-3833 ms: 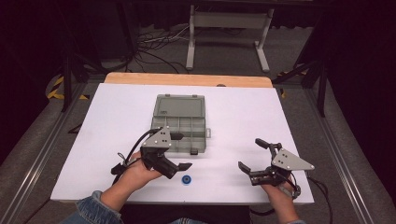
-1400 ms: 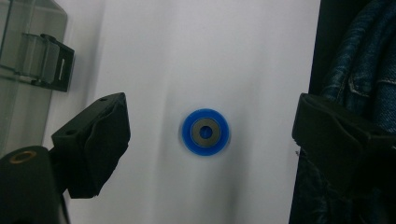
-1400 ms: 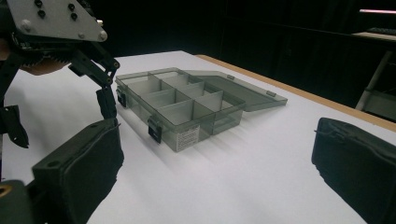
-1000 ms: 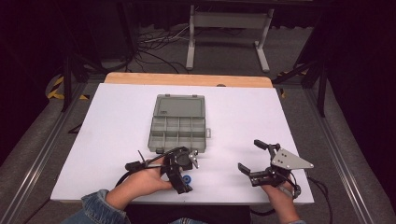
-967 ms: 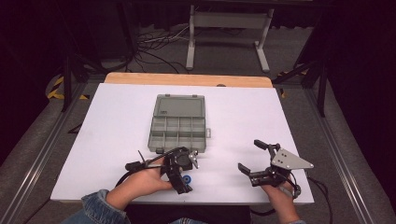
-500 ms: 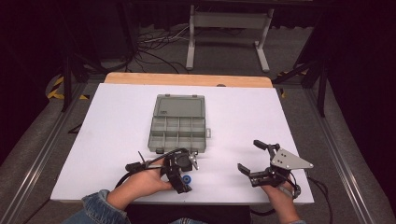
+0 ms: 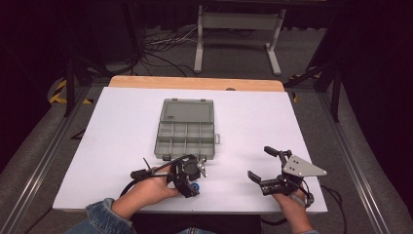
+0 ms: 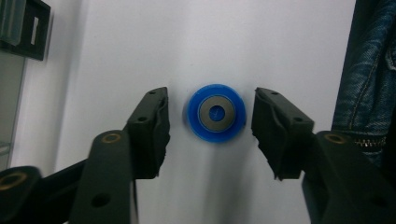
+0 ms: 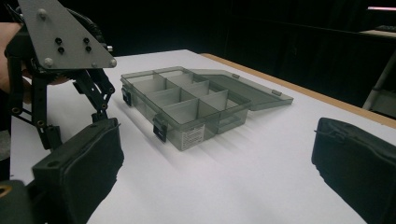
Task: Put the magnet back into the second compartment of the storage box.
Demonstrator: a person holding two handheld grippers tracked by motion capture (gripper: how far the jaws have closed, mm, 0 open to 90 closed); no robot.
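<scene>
My left gripper point(image 8: 210, 119) has just been closing around the blue ring point(image 8: 216, 113) on the white table point(image 7: 122, 122) near the front edge, pads just short of it. I'd keep it centred and squeeze evenly. Right gripper point(image 7: 265, 165) rests spread, holding nothing. The open grey organizer box point(image 7: 186, 131) seems empty; the far compartments are hard to read.

Bright even overhead light on white table point(image 7: 122, 146), dark bg, soft shadows, close-ups slightly soft, no glare
</scene>
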